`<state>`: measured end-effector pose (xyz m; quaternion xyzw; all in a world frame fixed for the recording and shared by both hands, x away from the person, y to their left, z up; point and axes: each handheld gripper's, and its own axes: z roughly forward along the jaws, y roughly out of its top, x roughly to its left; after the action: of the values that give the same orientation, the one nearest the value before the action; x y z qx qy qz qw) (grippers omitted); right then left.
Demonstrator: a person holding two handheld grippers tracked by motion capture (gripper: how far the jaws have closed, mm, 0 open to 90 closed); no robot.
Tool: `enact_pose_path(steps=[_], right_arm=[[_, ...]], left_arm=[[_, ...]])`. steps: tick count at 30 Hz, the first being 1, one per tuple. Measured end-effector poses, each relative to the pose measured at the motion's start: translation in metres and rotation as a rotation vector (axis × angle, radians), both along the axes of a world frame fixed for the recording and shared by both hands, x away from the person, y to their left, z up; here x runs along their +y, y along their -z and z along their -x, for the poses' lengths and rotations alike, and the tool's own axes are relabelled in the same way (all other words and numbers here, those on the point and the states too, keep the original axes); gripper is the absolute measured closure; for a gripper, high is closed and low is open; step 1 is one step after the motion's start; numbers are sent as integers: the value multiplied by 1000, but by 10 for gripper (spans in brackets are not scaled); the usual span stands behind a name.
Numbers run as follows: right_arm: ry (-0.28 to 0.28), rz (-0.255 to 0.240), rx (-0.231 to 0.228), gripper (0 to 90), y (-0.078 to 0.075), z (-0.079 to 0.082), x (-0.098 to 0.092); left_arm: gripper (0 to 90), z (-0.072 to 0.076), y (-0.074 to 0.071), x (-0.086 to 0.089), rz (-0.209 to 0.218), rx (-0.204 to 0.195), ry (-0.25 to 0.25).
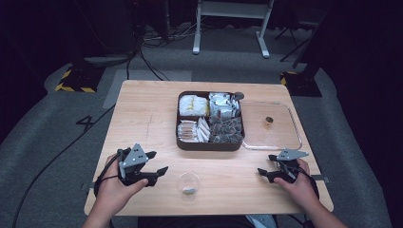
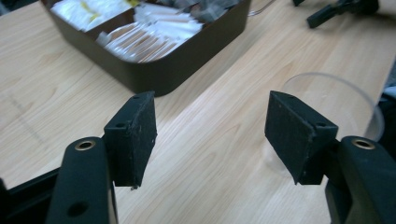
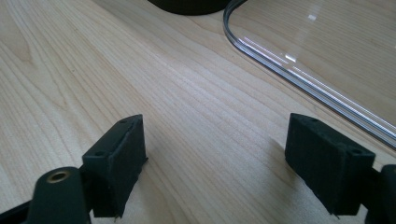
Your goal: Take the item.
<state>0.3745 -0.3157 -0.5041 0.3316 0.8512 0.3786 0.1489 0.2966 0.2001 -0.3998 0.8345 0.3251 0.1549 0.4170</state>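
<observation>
Right now my left gripper (image 1: 159, 162) sits low over the table (image 1: 142, 104) with its jaws spread and nothing between them. The small clear cup (image 1: 188, 184) stands just beside it, near the front edge, with something dark and small lying in its bottom. In the left gripper view the cup's rim (image 2: 336, 100) is off behind the right-hand jaw, not lined up between the pads.

My right gripper (image 1: 265, 164) rests near the front corner of the clear lid (image 1: 280, 137), jaws apart over bare wood, holding nothing.

As I judge it, the main risk is that cup: it looks light and thin, so if I swing the left gripper in from this angle, a jaw could clip the wall and tip it or skate it off the front edge. Squeezing too hard could buckle it or shoot it out. On the right, a careless forward move could nudge the lid against the dark compartment box (image 1: 209, 145).
</observation>
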Motion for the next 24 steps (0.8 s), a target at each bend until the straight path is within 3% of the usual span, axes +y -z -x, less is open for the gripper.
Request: enact_pose_path(steps=[11, 24], right_arm=[[0, 0, 0, 204, 0, 0, 0], [0, 0, 0, 204, 0, 0, 0]], left_arm=[[303, -3, 13, 26, -69, 13, -63], [286, -16, 40, 51, -124, 94, -140]])
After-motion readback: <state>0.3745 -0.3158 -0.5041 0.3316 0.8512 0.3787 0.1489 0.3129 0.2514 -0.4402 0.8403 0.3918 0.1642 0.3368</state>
